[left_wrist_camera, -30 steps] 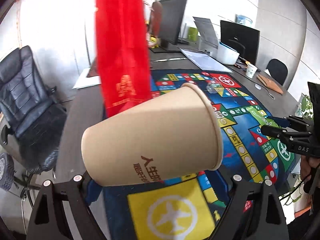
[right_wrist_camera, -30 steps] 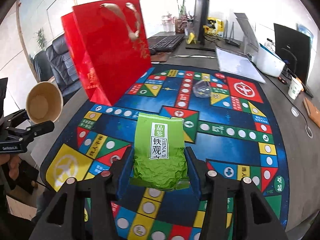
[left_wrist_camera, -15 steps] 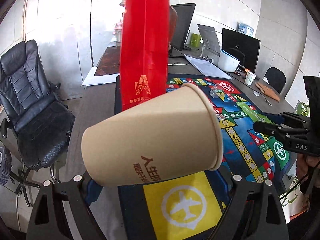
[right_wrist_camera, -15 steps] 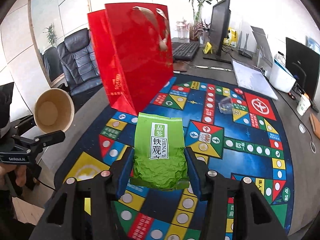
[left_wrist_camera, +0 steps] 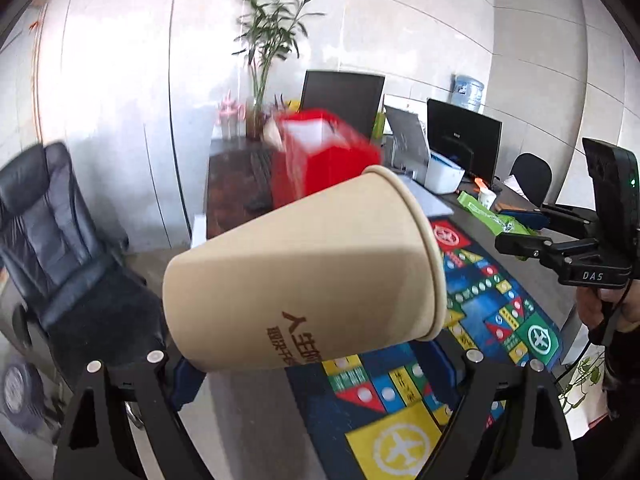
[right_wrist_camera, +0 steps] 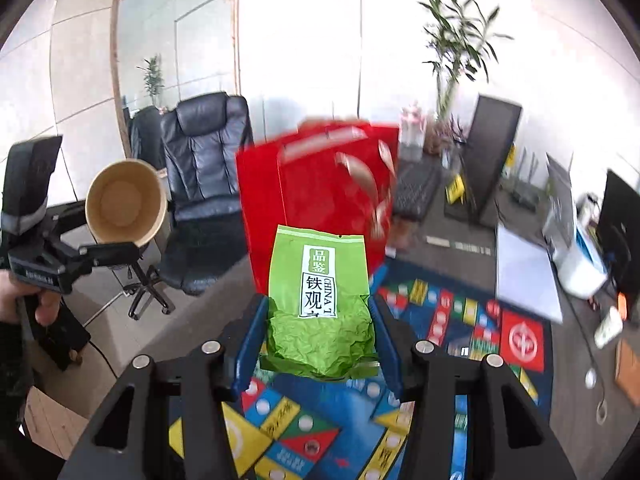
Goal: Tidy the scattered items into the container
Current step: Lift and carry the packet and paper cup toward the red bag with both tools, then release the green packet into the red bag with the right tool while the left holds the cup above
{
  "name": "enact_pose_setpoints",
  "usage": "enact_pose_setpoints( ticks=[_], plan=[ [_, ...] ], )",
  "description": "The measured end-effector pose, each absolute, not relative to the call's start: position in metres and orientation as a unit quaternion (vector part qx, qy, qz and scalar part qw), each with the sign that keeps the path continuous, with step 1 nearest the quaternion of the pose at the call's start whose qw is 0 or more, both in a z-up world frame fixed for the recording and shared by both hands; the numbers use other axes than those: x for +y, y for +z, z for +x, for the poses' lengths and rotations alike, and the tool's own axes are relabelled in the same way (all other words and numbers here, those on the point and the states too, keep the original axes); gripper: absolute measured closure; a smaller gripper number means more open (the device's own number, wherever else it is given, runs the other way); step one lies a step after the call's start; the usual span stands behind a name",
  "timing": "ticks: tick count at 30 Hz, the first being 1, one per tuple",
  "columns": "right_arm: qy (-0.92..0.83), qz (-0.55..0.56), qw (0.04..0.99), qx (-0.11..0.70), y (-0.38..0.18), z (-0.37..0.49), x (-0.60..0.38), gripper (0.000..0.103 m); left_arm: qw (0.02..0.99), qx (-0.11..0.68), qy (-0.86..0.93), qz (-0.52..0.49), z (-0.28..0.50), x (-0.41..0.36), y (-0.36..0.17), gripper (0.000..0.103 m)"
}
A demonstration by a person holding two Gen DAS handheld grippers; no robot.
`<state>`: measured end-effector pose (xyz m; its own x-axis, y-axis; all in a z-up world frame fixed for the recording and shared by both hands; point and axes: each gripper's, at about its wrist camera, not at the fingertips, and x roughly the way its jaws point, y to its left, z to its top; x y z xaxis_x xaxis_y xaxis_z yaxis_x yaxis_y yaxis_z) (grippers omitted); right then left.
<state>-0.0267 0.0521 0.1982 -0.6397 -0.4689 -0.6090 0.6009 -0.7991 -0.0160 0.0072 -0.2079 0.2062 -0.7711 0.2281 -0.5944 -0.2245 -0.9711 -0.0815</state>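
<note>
The gift bag [right_wrist_camera: 320, 200] stands on the counter [right_wrist_camera: 440, 256] at the game mat's [right_wrist_camera: 440, 320] far edge — a keyboard [right_wrist_camera: 416, 192] just right of the bag, an office chair [right_wrist_camera: 204, 184] left of it, off the counter.

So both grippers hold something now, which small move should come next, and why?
Probably bring the right gripper forward over the red bag and release there. It is shut on the green tea packet, and the bag's open top sits just beyond it. The left gripper holds the paper cup farther off.
</note>
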Motion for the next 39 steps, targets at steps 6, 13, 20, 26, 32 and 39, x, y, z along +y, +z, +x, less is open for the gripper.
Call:
enact_pose_setpoints(
  ticks=[6, 13, 20, 26, 32, 39],
  plan=[
    [-0.896, 0.292, 0.317, 0.108, 0.239, -0.067, 0.032, 0.048, 0.149, -0.007, 0.937, -0.316, -0.041, -0.221, 0.257, 0.011],
    [-0.893, 0.299, 0.319, 0.105, 0.278, -0.133, 0.001, 0.048, 0.174, -0.025, 0.93, -0.324, -0.111, -0.209, 0.291, 0.011],
    [-0.904, 0.311, 0.273, 0.106, 0.281, -0.227, -0.019, 0.048, 0.18, 0.002, 0.92, -0.348, -0.163, -0.175, 0.281, 0.011],
    [-0.888, 0.344, 0.287, 0.101, 0.279, -0.272, -0.046, 0.048, 0.148, 0.023, 0.909, -0.389, -0.195, -0.164, 0.256, 0.011],
    [-0.877, 0.393, 0.264, 0.087, 0.261, -0.303, -0.048, 0.048, 0.153, 0.009, 0.905, -0.397, -0.195, -0.173, 0.247, 0.011],
    [-0.868, 0.407, 0.274, 0.079, 0.256, -0.315, -0.051, 0.048, 0.162, 0.048, 0.904, -0.394, -0.19, -0.161, 0.25, 0.011]
  ],
)
